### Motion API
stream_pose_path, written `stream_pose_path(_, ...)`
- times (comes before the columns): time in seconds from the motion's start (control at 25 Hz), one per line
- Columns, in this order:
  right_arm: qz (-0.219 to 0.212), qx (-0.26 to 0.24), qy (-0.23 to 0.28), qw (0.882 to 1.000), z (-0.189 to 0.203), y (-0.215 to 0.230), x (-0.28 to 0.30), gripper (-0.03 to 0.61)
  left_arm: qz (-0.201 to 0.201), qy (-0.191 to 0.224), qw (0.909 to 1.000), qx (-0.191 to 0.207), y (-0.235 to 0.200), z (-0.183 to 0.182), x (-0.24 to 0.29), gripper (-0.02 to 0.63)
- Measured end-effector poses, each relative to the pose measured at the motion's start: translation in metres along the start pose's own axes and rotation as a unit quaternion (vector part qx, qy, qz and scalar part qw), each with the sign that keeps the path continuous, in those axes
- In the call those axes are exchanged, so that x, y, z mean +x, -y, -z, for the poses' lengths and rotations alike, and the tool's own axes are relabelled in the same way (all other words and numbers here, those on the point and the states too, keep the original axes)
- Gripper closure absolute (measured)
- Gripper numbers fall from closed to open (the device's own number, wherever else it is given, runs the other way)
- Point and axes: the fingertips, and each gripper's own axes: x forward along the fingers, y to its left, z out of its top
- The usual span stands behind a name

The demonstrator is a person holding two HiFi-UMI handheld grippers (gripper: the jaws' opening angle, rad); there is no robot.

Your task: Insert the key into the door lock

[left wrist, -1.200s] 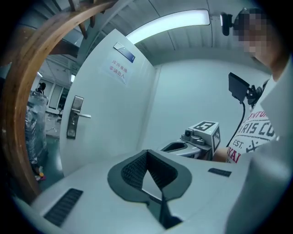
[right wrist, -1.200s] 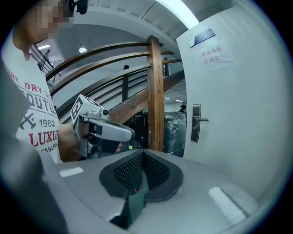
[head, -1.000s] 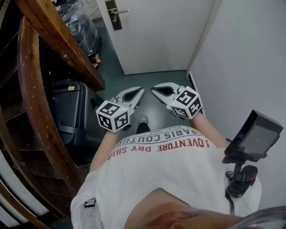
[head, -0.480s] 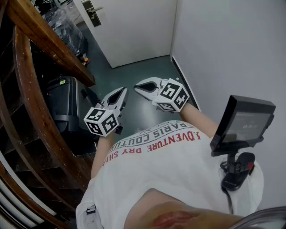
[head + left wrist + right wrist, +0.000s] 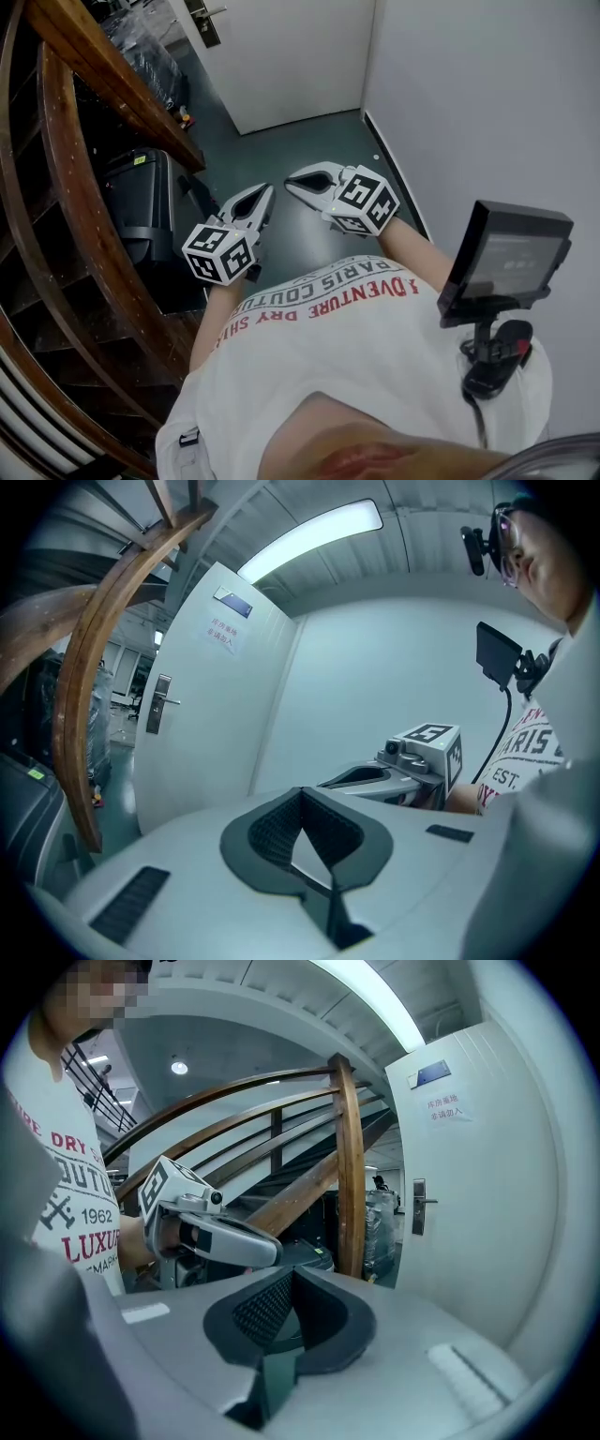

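Smooth white left tool [image 5: 267, 191] and right tool [image 5: 292, 179]: ribbed black pads [image 5: 272, 832] pressed together, empty. White door's [image 5: 300, 56] metal handle [image 5: 208, 19] is cut off, top left.

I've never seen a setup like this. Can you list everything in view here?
Flat panel door: one, white, ahead at the floor's far end.
Metal lever handle with lock plate: one, silvery, door's left edge.
Paper notice: one, white, high on the door.
Curved wooden stair rail: one, brown, left side.
Hard case with yellow sticker: one, black, below the rail.
Plastic-wrapped goods: count unclear, clear over dark, beyond the rail near the door.
Small screen on a stand: one, black, at the person's right.
Printed T-shirt: one, white with red lettering, on the person.
Left gripper: one, white, before the chest, jaws shut, empty.
Right gripper: one, white, beside it, jaws shut, empty.
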Motion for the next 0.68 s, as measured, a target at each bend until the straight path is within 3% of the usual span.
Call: stream_pose_path(0.68, 0.033, 0.004, 0.001, 0.999, -0.004, -0.05, 0.013, 0.577, 0.031, -0.011, 0.9994, 0.01, 0.004, 0.008, -0.047, 0.612)
